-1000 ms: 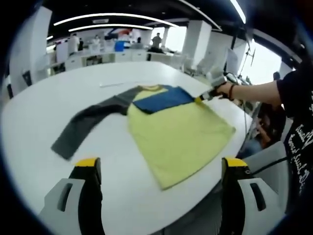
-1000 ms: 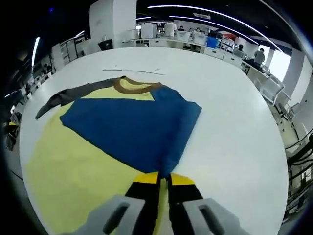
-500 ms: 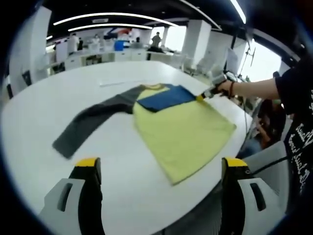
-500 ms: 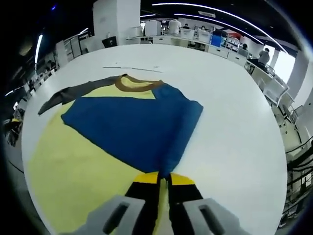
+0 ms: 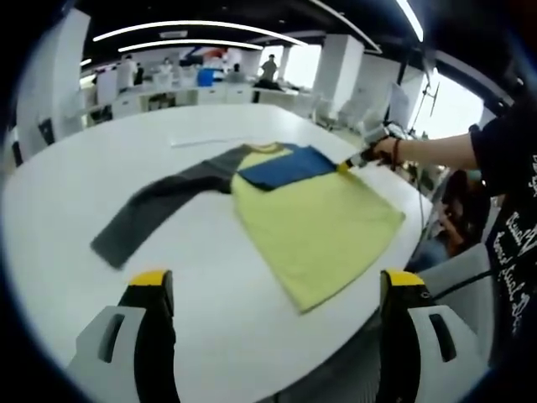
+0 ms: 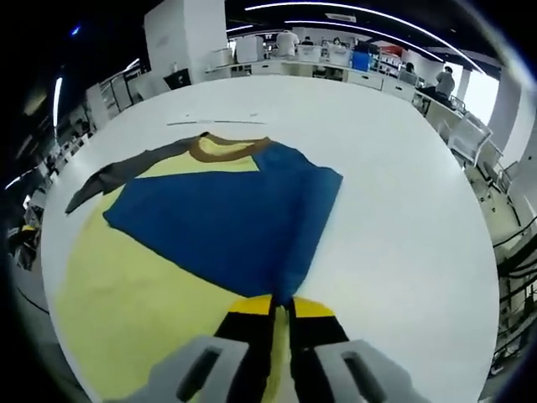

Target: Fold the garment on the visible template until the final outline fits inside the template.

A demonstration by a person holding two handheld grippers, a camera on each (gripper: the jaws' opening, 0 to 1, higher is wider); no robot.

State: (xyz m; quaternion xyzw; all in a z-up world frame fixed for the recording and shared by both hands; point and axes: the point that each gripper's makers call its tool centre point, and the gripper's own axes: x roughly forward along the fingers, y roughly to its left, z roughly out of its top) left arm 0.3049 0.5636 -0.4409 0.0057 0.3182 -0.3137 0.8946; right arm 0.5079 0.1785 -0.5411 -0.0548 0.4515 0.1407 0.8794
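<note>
A long-sleeved shirt lies flat on the white table (image 5: 67, 193). Its yellow body (image 5: 323, 227) reaches toward the table's near edge, and its grey sleeve (image 5: 147, 214) stretches out to the left. The blue sleeve (image 5: 281, 166) is folded across the chest below the brown collar (image 6: 220, 149). My right gripper (image 6: 281, 304) is shut on the blue sleeve (image 6: 226, 222) at its cuff end, low over the yellow body (image 6: 126, 294). In the left gripper view the right gripper (image 5: 348, 164) sits at the shirt's far right edge. My left gripper (image 5: 275, 290) hangs open above the near table edge, apart from the cloth.
A thin pale strip (image 5: 201, 141) lies on the table beyond the collar. The person's arm (image 5: 436, 151) and dark shirt (image 5: 512, 235) stand at the right, past the table's rounded edge (image 5: 394, 252). Office desks and people fill the background.
The yellow body has slid slightly toward the right gripper, which stays shut on the blue sleeve. The left gripper has not moved.
</note>
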